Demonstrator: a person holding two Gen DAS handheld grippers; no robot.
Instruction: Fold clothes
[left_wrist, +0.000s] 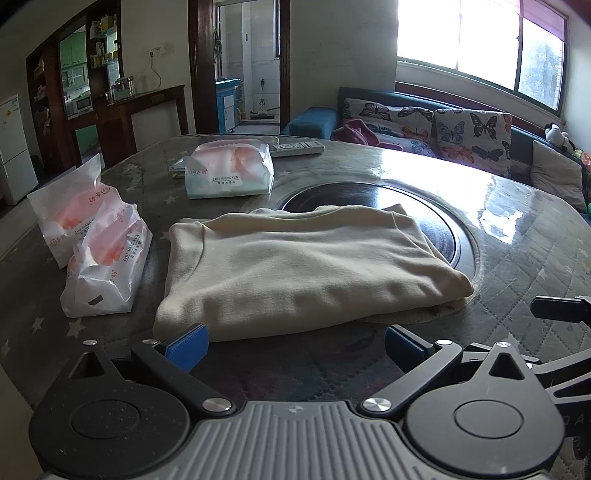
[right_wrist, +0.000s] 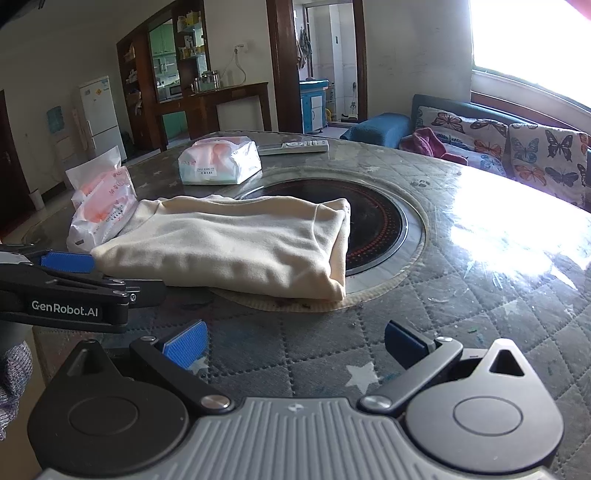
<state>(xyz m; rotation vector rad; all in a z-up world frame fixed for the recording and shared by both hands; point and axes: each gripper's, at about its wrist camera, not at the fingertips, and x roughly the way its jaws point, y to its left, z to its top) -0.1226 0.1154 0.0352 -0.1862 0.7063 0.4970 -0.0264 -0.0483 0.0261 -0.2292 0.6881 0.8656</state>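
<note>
Both hand-held grippers hung above the near edge of the counter (right_wrist: 480, 288) with their blue-padded fingers spread wide and nothing between them. The left hand-held gripper (left_wrist: 293, 345) faced the near long edge of the folded cream garment (left_wrist: 295, 266), its left pad (left_wrist: 186, 345) just short of the cloth's near left corner and not visibly touching it. In the right wrist view that same gripper's arm showed at the far left, marked GenRobot.AI, beside a bit of grey knitted sleeve (right_wrist: 13, 380).

Along the counter's left edge lay two white and orange tissue packs (left_wrist: 99, 258), one leaning on the other, the nearer one just beside the garment's left side. A third tissue pack (left_wrist: 229, 171) sat toward the far edge, and a white remote control (left_wrist: 295, 148) lay behind it. The garment lay as a flat rectangle near the middle, its right end overlapping the dark round burner (right_wrist: 373, 221) set into the quilted, star-printed counter cover.

The right hand-held gripper (right_wrist: 293, 345) hovered over bare quilted cover, short of the garment's near right corner and apart from it. Sun glare covered the counter's right side, with a butterfly-print sofa (right_wrist: 517, 147) beyond.
</note>
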